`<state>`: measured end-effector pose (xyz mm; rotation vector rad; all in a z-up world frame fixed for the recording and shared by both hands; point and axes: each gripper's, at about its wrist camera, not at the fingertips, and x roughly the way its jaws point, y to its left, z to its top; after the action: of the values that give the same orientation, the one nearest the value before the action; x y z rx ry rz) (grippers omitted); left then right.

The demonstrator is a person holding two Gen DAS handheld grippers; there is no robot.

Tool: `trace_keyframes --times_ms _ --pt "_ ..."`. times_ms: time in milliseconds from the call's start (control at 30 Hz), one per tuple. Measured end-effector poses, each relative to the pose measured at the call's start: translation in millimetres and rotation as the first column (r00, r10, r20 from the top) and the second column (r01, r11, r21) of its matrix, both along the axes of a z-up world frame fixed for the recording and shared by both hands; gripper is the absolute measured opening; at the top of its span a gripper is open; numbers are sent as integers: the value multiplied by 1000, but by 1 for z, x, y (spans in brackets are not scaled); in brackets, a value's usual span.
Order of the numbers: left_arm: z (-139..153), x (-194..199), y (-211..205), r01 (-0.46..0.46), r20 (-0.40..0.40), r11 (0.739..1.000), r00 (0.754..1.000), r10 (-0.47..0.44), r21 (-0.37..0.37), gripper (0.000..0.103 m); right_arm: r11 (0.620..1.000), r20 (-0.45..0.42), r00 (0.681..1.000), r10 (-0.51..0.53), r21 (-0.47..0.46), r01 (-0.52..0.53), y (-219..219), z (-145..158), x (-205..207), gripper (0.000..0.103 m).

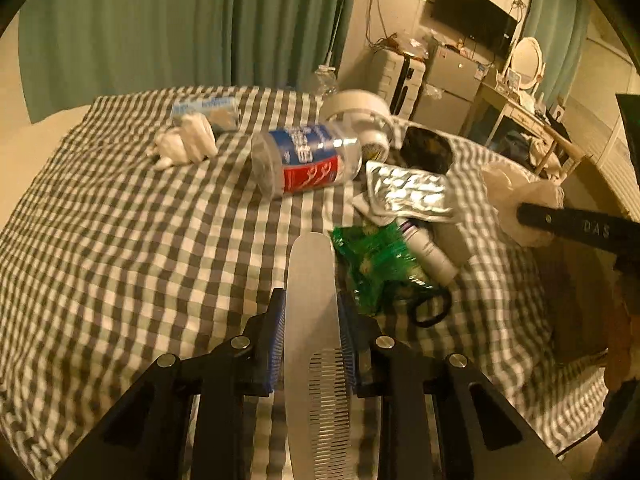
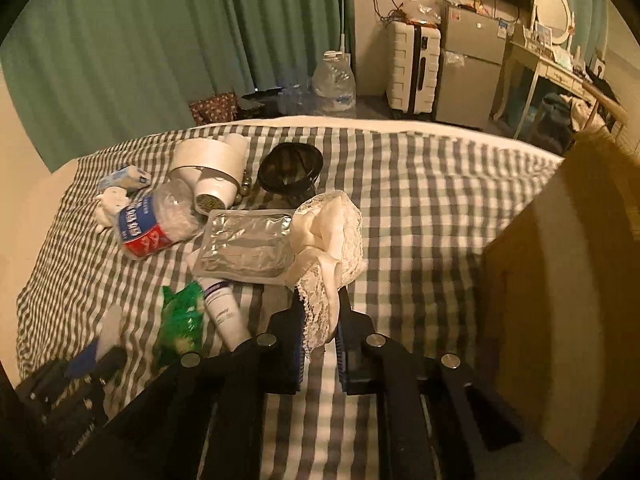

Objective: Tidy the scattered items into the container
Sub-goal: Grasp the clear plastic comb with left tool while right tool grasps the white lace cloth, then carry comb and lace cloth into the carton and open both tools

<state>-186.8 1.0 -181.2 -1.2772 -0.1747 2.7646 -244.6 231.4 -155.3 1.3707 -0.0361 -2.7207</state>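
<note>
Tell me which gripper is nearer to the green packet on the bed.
Left. The left gripper, shut on a comb, is right beside the green packet. The right gripper, shut on lace cloth, is farther away, past a white tube.

the right gripper [image 2: 318, 320] is clamped on a cream lace cloth [image 2: 328, 232], which bunches up above the fingers [image 2: 290, 344] over the checked bed [image 2: 420, 208]. toward the bed's left side lie a foil pack [image 2: 244, 246] touching the cloth, a water bottle [image 2: 156, 224] on its side, a white tube [image 2: 226, 312], a green wrapper [image 2: 180, 316], a tape roll [image 2: 208, 158], a dark bowl [image 2: 290, 166] and a small blue box [image 2: 126, 178]. a cardboard box [image 2: 560, 272] stands at the bed's right edge, and the left gripper [image 2: 68, 392] shows at the lower left corner, its grip unclear.
</note>
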Motion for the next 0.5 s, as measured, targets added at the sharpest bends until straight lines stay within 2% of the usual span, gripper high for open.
trace_keyframes --times_ms 233,500 --pt "53 23 4 1 -82 1000 997 0 8 25 999 -58 998 26 28 -25 -6 50 39 12" --pt "132 36 3 24 -185 999 983 -17 38 25 998 -189 981 47 59 -36 -10 131 96 12"
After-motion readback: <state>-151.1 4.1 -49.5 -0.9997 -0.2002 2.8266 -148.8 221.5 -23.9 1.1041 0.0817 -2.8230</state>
